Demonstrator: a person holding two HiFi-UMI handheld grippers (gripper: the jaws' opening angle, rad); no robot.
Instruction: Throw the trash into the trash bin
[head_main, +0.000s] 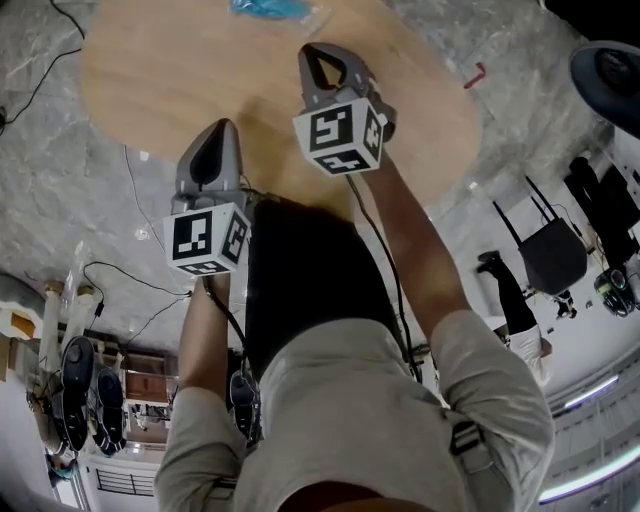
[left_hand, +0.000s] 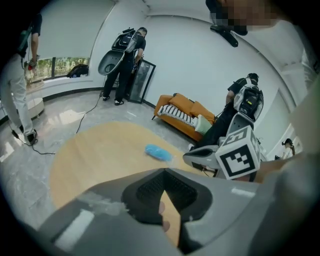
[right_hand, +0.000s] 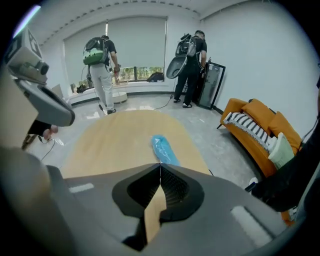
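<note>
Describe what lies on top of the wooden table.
One blue wrapper lies on the table; nothing else shows on it. The table's near edge is covered by the right gripper.

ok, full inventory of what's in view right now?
table: one, light wood, round, ahead of both tools
trash: one, blue, crumpled bag or wrapper, far side of the table
sofa: one, orange, by the wall
red item: one, small, on the floor beside the table; can't identify
cables: several, black, on the floor
bystanders: at least three, wearing backpacks, in the background
left tool: grey, shut, empty
right tool: grey, shut, empty, pointing towards the trash
</note>
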